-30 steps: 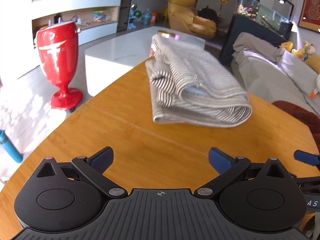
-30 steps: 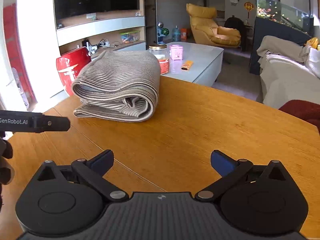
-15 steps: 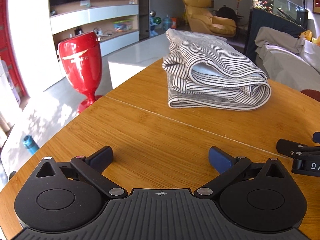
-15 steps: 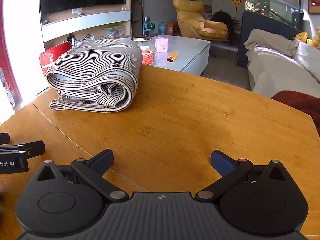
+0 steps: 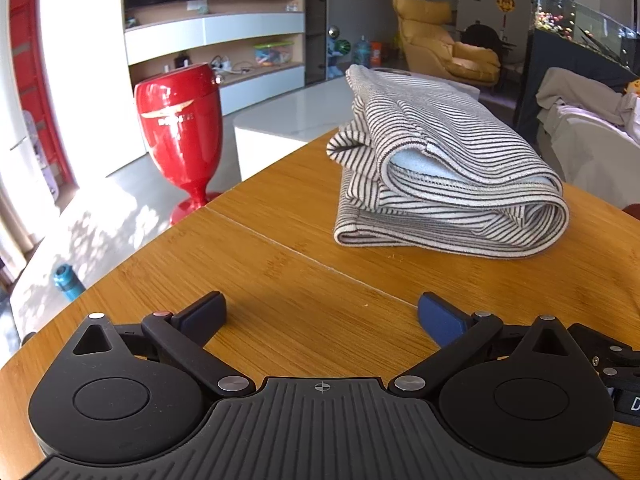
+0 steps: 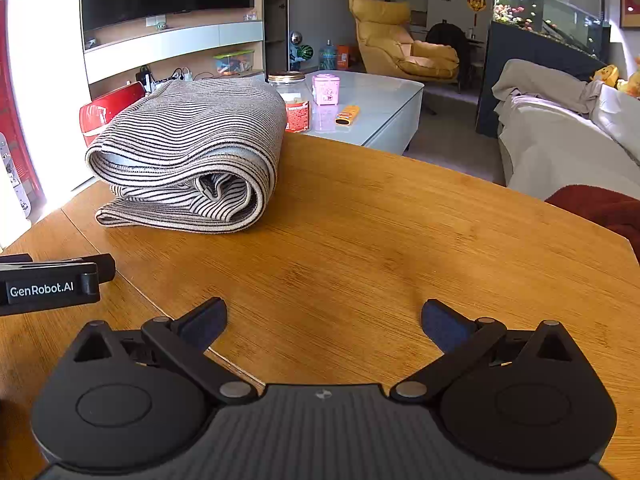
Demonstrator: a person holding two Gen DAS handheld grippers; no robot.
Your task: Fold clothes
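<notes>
With my left gripper (image 5: pixel 322 314) and right gripper (image 6: pixel 324 318) both spread and empty, I judged the folded grey-and-black striped knit garment (image 5: pixel 440 176) at upper right finished, best left undisturbed on the wooden table (image 5: pixel 280 280).

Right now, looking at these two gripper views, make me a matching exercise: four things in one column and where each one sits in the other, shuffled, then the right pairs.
Things:
1. striped folded garment
2. red goblet-shaped stand
3. pink tin
4. left gripper

Places:
A. on the floor beside the wooden table
B. on the white coffee table
C. open, above bare tabletop
D. lying on the wooden table

Pairs: 1-D, 2-A, 3-B, 4-C
</notes>
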